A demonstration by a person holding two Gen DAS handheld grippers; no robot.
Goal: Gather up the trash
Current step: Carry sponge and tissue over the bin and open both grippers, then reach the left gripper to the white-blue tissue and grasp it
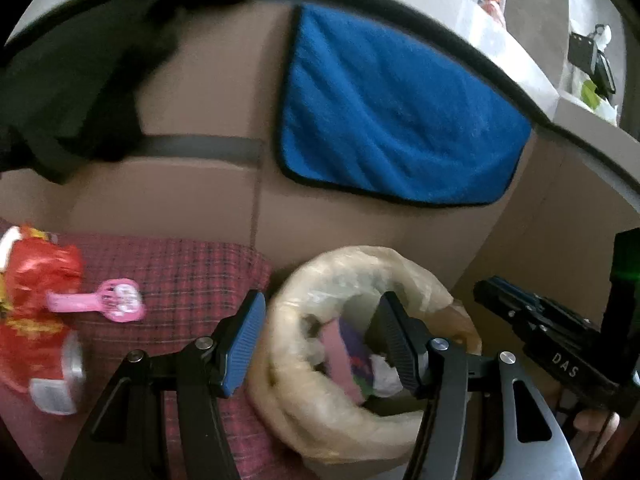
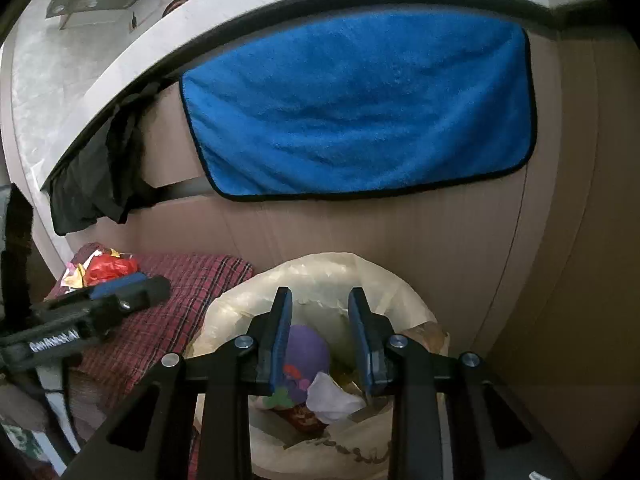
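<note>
Clear plastic liner on bin (image 2: 320, 280), beside red plaid cloth (image 2: 168, 300) | trash inside: purple wrapper (image 2: 306, 344), white paper (image 2: 332, 398) | red wrapper (image 1: 40, 280), pink scoop (image 1: 104, 300) lie on cloth | left gripper (image 1: 320, 340) jaws wide, empty, straddling bin rim | right gripper (image 2: 320, 340) jaws parted, empty, over bin | blue towel (image 2: 360, 104) hangs behind.

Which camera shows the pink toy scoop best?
The left wrist camera. There the pink scoop lies in plain sight on the red checked cloth, beside the red wrapper. The right wrist camera shows the cloth and wrapper, but I cannot find the scoop; the left gripper blocks that spot.
</note>
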